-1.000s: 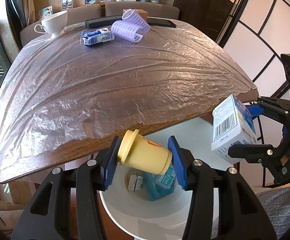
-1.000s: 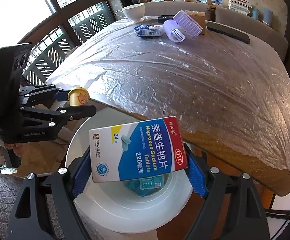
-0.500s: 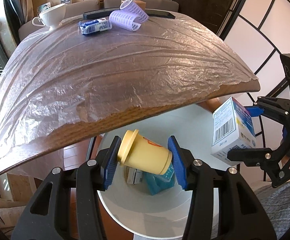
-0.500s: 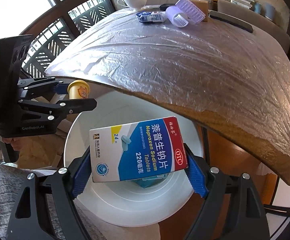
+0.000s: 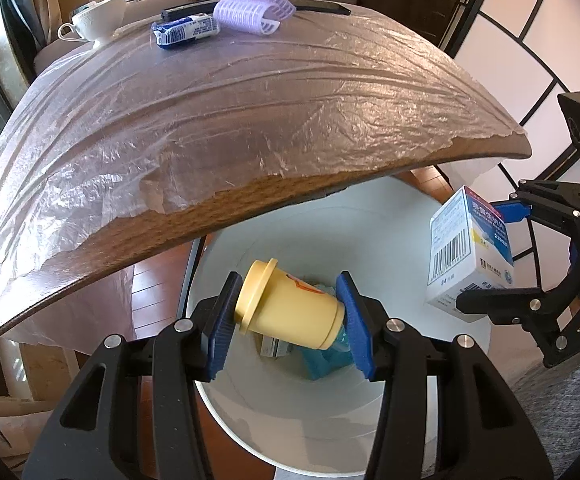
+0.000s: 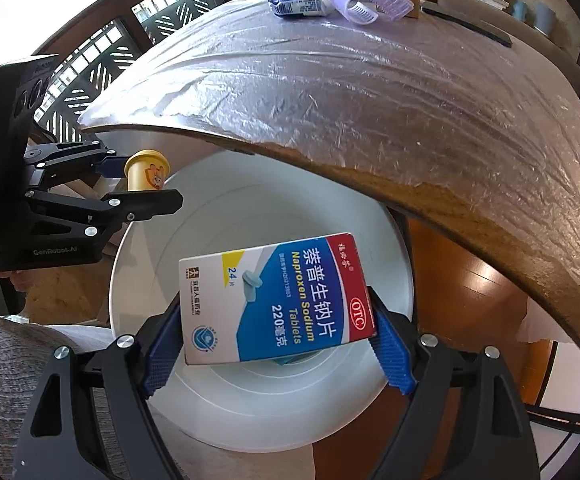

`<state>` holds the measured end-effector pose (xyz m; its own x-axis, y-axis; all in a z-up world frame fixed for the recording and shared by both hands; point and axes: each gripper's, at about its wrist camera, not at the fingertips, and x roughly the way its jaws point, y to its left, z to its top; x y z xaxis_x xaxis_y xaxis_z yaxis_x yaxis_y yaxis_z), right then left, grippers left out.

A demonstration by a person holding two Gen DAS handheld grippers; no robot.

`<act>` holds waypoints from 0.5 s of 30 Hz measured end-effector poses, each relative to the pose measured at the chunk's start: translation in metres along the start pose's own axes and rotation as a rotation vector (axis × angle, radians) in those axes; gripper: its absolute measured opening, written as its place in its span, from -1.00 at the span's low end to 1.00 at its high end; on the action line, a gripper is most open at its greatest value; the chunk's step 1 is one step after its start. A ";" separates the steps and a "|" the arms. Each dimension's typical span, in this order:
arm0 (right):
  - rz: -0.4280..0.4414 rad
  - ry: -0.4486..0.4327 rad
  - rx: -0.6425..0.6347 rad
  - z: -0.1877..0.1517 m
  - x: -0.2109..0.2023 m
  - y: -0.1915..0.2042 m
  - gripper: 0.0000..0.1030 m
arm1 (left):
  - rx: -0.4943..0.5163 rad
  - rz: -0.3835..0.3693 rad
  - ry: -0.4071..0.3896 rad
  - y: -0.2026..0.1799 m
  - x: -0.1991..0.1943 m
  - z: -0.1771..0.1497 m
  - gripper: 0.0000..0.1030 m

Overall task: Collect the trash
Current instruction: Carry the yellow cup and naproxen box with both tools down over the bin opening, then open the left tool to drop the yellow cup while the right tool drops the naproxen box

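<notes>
1. Left tool (image 5: 290, 316) clamps a yellow cup (image 5: 286, 312) lying sideways between its blue pads, lid toward 9 o'clock, above the open white bin (image 5: 418, 392).
2. Right tool (image 6: 278, 340) grips a medicine box (image 6: 278, 300) by its ends, also above the bin (image 6: 250, 396).
3. Wrapper (image 5: 186, 31) and purple rollers (image 5: 254, 12) lie at the table's (image 5: 250, 120) 12 o'clock edge.

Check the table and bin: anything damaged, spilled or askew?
The clear plastic film over the table is torn ragged along the near edge, leaving bare wood. Nothing looks spilled. The yellow cup lies sideways in the left tongs above the white bin.
</notes>
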<state>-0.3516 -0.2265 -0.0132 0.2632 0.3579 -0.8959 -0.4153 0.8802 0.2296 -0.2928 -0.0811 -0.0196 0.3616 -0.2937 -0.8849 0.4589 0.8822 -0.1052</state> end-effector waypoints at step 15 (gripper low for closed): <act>-0.009 0.036 -0.016 0.003 0.020 0.001 0.57 | 0.038 0.021 0.045 -0.005 0.028 -0.007 -0.03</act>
<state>-0.3444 -0.2180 -0.0295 0.2354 0.3380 -0.9112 -0.4268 0.8783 0.2155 -0.2910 -0.0912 -0.0471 0.3349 -0.2577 -0.9063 0.4823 0.8732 -0.0701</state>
